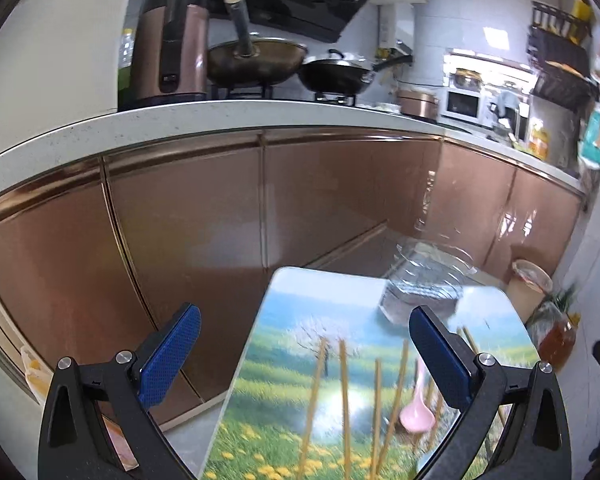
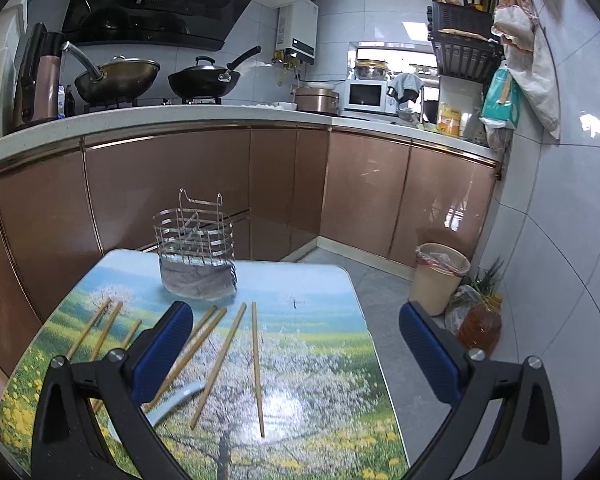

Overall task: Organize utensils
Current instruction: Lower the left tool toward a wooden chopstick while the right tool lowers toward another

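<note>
The left gripper [image 1: 305, 344] is spread wide with nothing between its blue pads [image 1: 172, 354]; it hangs above the left edge of the small table [image 1: 284, 320], whose top is printed with a meadow and blossoming trees. The right gripper [image 2: 296, 344] is likewise spread and empty, its left pad over the table and its right pad out past the table's right edge, above the grey floor [image 2: 376, 292].

Just beyond the right gripper's left pad, wooden chopsticks [image 2: 256, 368] lie scattered flat on the tabletop, several fanned out and crossing near the middle, others apart toward the left edge; a pale spoon [image 2: 176, 404] lies among them, partly hidden behind the left finger; in the left wrist view a pink spoon [image 1: 416, 412] rests on the table close to that gripper's right pad, though the picture is blurred there.

At the table's far end stands a wire utensil holder [image 2: 196, 252], upright; what it holds I cannot tell.

Past the table run copper-coloured cabinets [image 2: 172, 184] under a pale countertop [image 2: 180, 114] with two woks [image 2: 204, 78]; a lined bin [image 2: 440, 276] stands in the corner on the right.
</note>
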Motion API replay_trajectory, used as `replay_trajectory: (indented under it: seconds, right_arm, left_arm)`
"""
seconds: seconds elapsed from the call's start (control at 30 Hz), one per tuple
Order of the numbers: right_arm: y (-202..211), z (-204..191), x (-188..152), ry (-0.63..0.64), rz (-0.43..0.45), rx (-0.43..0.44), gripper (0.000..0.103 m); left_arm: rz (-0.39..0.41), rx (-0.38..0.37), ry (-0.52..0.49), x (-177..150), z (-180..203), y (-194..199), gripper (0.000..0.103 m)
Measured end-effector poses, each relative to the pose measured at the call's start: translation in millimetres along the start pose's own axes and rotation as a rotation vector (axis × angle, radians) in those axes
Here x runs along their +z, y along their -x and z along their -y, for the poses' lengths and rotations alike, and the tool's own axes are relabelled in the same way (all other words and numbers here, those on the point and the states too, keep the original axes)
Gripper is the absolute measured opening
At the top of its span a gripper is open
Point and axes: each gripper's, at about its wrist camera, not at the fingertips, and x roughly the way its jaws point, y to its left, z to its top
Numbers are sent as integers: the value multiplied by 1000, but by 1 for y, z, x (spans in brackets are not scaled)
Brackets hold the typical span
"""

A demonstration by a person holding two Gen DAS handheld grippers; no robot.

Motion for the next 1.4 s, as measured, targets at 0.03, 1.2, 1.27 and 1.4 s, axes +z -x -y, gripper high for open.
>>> replay_trajectory:
  seconds: [0.03,1.2,1.27,1.4]
  right_arm:
    - [-2,0,7,2,1,15,103]
    - [-262,-21,-29,69,-690,278,34]
    - [-270,-26,-31,91,-709,281,34]
    - [-282,-32,-31,125,-727,267,34]
  left_arm:
    - [-26,-2,4,6,-4,-7,102]
    - [-602,-27,-96,-59,-4,-222,65]
    - [-615,-24,-99,-62,-4,-229,65]
    - [-634,-25,-120,-69,-1,-236,64]
